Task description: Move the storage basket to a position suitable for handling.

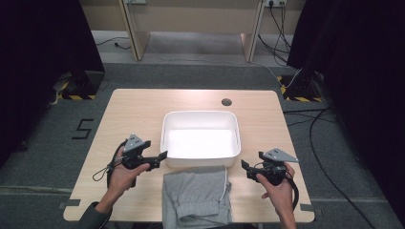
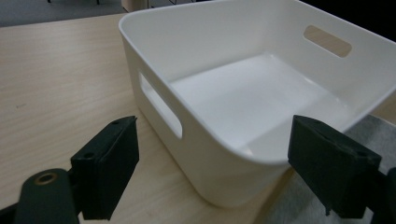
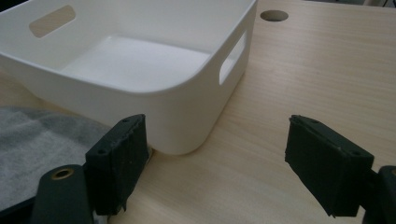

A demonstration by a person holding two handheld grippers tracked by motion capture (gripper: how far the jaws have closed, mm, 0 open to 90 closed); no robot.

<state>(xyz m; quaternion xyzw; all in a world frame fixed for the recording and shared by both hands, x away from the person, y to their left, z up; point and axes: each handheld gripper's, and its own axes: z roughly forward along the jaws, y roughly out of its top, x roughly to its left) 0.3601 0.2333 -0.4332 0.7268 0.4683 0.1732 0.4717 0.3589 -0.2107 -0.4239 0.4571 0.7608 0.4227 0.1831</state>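
Left gripper (image 1: pixel 165 155) and right gripper (image 1: pixel 243 164): both jaws wide, nothing held. Folded grey fabric garment with a white drawstring (image 1: pixel 196 193) lies at 6 o'clock of the empty white rectangular plastic bin (image 1: pixel 200 162), touching it. Likely pre-grasp step; next, pinch the garment's edges and lift it in.

Black gripper (image 1: pixel 162 156) jaws, grey plates, dark sleeve (image 1: pixel 93 215)

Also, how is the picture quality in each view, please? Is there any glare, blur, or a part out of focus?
High view: the white bin has a floor that glares, nearly blown out, and both side edges are very dark. Left gripper view: the black pads look soft, while the bin's rim looks sharper. Right gripper view: the same soft pads; the grey garment is blurred.
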